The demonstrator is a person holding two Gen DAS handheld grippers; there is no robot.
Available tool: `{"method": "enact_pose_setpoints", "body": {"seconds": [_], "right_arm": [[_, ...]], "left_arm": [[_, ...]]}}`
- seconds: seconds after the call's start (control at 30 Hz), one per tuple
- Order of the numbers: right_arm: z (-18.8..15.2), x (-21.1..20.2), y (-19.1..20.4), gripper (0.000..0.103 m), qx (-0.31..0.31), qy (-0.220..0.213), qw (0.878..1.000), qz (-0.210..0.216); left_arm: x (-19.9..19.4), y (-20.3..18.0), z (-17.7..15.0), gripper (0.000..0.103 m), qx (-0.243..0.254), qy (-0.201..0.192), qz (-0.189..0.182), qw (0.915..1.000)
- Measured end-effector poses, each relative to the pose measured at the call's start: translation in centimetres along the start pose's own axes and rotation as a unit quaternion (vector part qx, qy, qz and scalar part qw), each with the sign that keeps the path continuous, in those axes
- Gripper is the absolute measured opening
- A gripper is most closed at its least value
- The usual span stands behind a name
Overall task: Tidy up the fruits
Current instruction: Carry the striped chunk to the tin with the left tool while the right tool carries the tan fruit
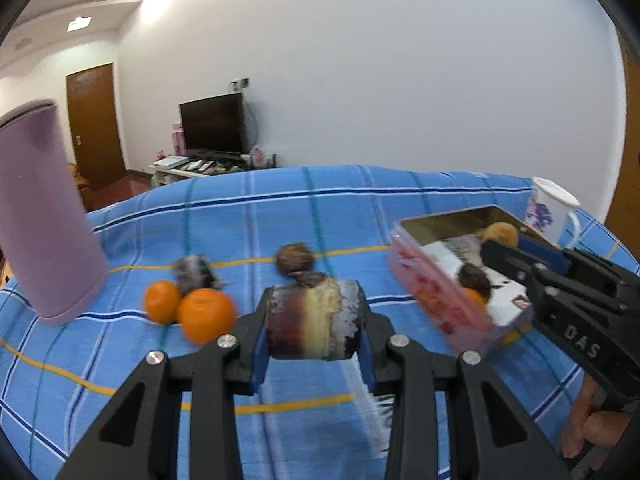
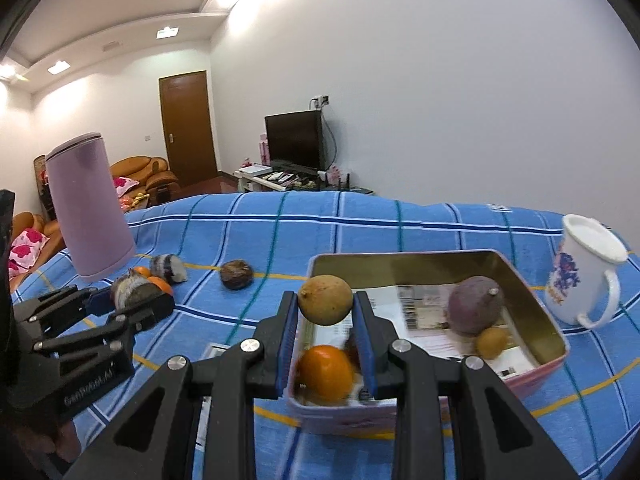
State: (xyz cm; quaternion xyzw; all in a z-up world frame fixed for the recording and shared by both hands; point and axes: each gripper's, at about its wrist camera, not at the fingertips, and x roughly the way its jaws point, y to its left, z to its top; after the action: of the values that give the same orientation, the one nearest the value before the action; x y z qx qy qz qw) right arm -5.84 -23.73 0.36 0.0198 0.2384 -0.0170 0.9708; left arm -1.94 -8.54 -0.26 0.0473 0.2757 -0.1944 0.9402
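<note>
My left gripper is shut on a dark, mottled purple fruit and holds it above the blue cloth; it also shows in the right wrist view. My right gripper is shut on a yellow-brown round fruit over the near end of the pink tin. The tin holds an orange, a purple fruit and a small yellow fruit. On the cloth lie two oranges, a dark mottled fruit and a brown fruit.
A tall lilac canister stands at the left of the table. A white mug with a purple flower print stands right of the tin. The blue checked cloth covers the table. A TV and a door are far behind.
</note>
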Motion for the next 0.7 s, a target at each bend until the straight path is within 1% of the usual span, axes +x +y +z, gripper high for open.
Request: {"method": "enact_pose_setpoints", "body": {"seconds": [0.23,0.5,0.7], "right_arm": [[-0.2,-0.5,-3.2,0.029,0.013,0.0,1.0,-0.029],[-0.3,-1.0,-5.9,0.029,0.016,-0.006,0.999,-0.052],[-0.3,-1.7,-8.6,0.029,0.011,-0.014,0.995,-0.095]], "left_arm": [[0.3,-3.2,0.4,0.038,0.015,-0.003,-0.022,0.9996],[1.0,-5.2,0.8,0.037,0.021,-0.001,-0.034,0.9992],[1.7,-6.3,1.3,0.037,0.026,-0.001,-0.039,0.9989]]}}
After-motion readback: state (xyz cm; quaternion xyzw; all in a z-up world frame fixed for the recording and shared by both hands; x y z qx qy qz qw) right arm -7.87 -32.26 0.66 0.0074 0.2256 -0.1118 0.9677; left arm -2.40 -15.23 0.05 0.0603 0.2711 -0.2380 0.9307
